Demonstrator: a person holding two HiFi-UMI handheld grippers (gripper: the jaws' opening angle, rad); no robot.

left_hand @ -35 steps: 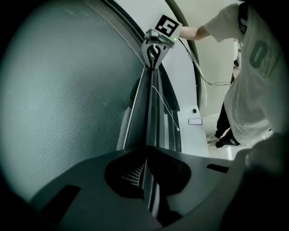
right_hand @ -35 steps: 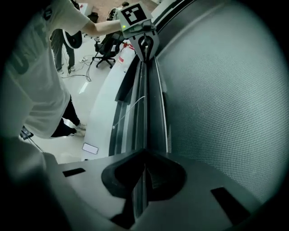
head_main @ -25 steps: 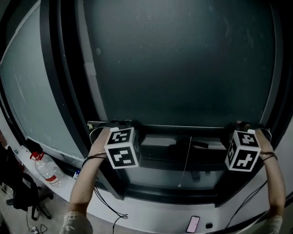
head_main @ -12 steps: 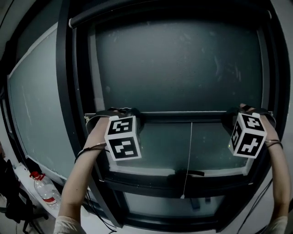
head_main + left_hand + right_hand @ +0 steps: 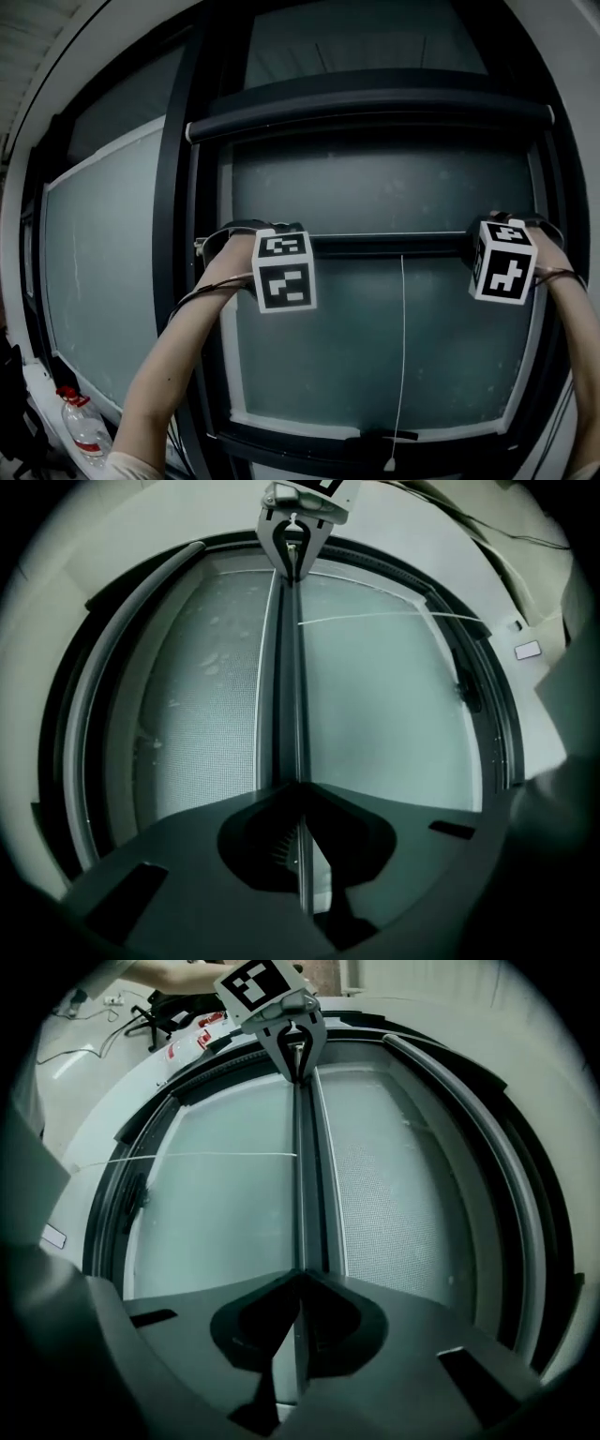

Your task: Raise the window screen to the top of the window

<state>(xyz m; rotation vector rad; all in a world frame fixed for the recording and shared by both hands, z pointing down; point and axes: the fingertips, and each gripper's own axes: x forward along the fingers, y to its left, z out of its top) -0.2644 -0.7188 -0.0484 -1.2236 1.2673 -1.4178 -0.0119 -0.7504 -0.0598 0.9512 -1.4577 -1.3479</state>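
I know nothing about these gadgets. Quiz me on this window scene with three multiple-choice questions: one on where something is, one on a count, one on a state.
1. Where is the bottom bar?
A) down at the very bottom
B) about halfway up
C) right at the very top

2. How many grippers are on that bar?
A) none
B) one
C) two

3. What state is the left gripper in?
A) wide open and empty
B) shut on the bottom bar
C) shut on the hanging cord

Answers:
1 B: the bar crosses at mid-height, well below the roller tube.
2 C: the left gripper and the right gripper each meet the bar, one near each end.
3 B: the left gripper view shows its jaws closed onto the bar's edge.
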